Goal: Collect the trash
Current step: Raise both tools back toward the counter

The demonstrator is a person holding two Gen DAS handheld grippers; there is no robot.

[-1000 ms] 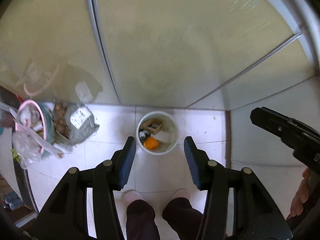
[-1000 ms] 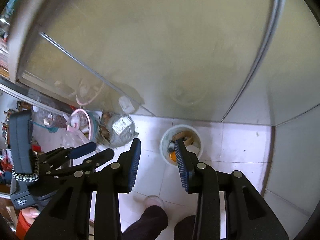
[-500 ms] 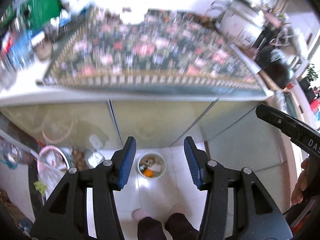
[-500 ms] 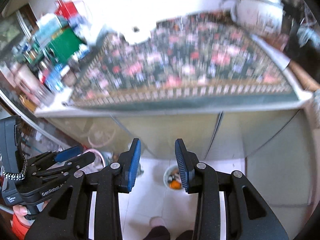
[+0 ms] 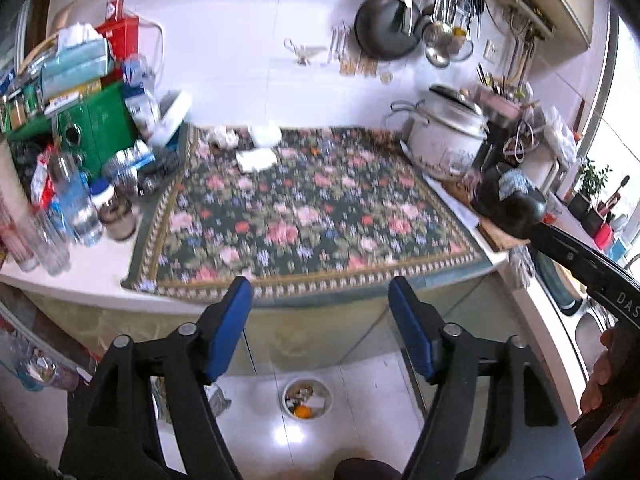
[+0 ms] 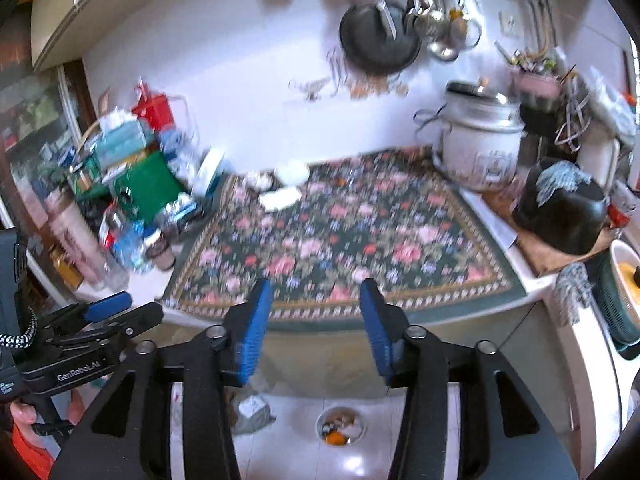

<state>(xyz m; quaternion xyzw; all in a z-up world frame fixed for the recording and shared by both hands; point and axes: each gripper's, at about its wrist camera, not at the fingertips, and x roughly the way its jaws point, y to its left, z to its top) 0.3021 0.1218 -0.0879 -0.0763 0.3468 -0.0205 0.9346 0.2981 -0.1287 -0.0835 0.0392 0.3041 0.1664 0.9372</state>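
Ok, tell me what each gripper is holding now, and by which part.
Nothing. The left gripper and right gripper are both empty, fingers opening above the counter.

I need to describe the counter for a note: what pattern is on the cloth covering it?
The cloth has pink and red flowers on dark green, with a gold border; clearest in the left wrist view.

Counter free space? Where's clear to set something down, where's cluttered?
Free: the middle and front of the floral mat, between the bottles at left and the rice cooker at right. Crowded: left end, right end, and white crumpled trash along the mat's back edge.
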